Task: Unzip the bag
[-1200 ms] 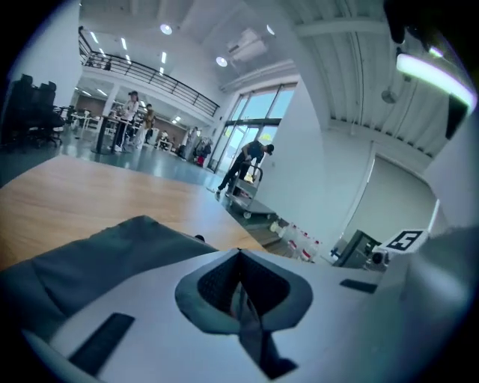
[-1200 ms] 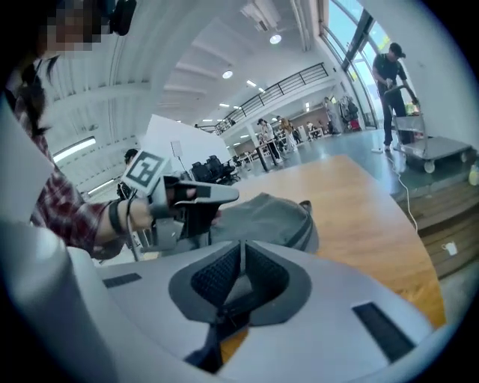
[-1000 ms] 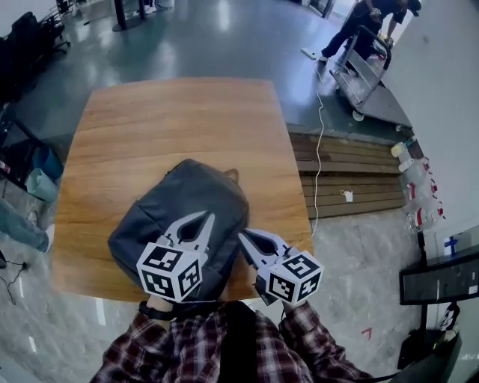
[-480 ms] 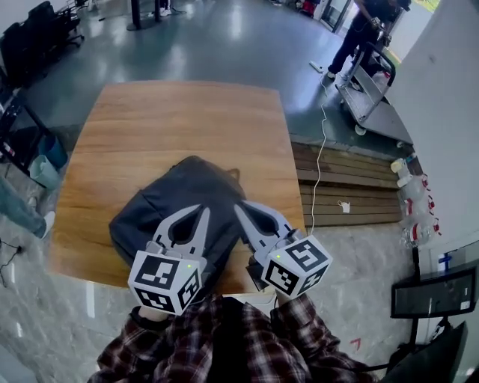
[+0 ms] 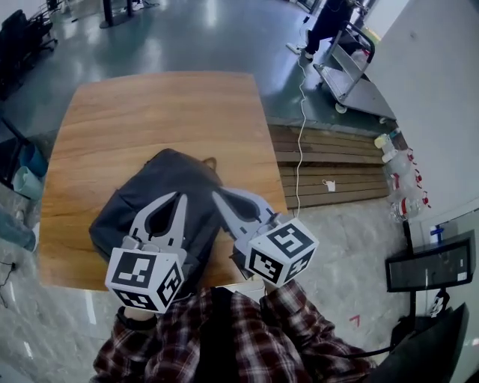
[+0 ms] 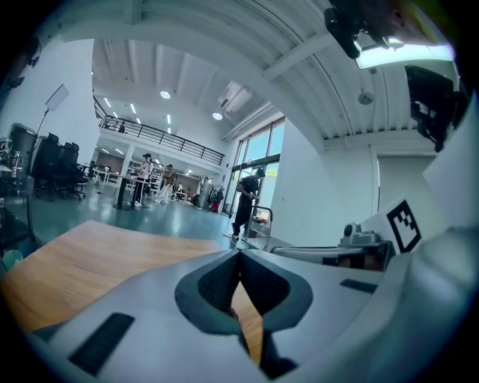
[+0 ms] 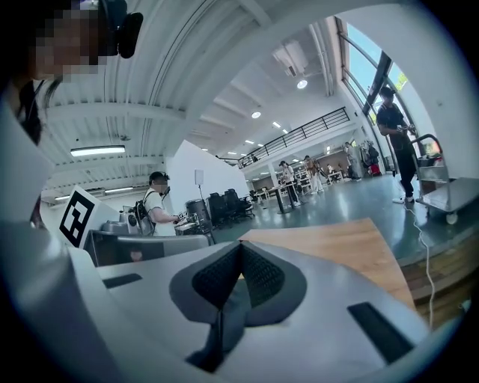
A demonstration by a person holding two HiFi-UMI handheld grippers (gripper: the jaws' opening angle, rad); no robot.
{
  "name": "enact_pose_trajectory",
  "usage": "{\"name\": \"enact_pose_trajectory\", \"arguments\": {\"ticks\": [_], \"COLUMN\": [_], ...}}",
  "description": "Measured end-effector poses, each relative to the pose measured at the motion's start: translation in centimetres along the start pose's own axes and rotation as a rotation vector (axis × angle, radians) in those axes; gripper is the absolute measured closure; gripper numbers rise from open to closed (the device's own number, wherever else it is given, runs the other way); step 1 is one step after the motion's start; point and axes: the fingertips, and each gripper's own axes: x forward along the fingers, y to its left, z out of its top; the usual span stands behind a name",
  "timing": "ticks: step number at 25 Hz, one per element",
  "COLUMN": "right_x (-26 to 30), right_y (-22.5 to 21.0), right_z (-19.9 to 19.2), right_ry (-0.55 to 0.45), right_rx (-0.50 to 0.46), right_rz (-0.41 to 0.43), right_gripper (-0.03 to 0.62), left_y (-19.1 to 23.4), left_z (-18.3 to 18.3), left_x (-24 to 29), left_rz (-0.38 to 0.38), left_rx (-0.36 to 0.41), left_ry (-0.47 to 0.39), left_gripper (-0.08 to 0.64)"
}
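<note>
Bag: a dark grey backpack lying flat on the wooden table, in the 7 o'clock part of the top, close to the near edge. Its carry loop points toward 1 o'clock.
Zip: too small to make out from the head view.
Left gripper: over the bag's near half, tips pointing to 12 o'clock. In the left gripper view its jaws are closed tip to tip with nothing between them; bare table wood shows through the gap behind the tips.
Right gripper: at the bag's 4 o'clock edge, tips pointing toward 11 o'clock, near the left gripper's tips but apart from them. In the right gripper view its jaws are pressed together and empty; the dark patch seen behind them is probably bag fabric.
Contact: I cannot tell whether either gripper touches the bag.
Sleeves: red plaid, at 6 o'clock.
Person: at 1 o'clock beyond the table, bent over a cart.
Cable: white, running from the cart across the slatted wooden platform at 3 o'clock.
</note>
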Motion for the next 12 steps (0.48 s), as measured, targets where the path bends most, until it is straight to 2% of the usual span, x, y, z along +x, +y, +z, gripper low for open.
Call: {"name": "enact_pose_trajectory", "arguments": {"ticks": [12], "right_x": [-1.2], "right_y": [-3.4], "right_z": [-0.3], "right_ry": [0.008], "right_rx": [0.0], "right_rz": [-0.081], "right_gripper": [0.581], "left_y": [-4.0], "left_z": [-0.2], "left_x": [4.4], "left_rz": [-0.119], "left_rx": [0.022], "left_ry": [0.029], "left_gripper": [0.552]}}
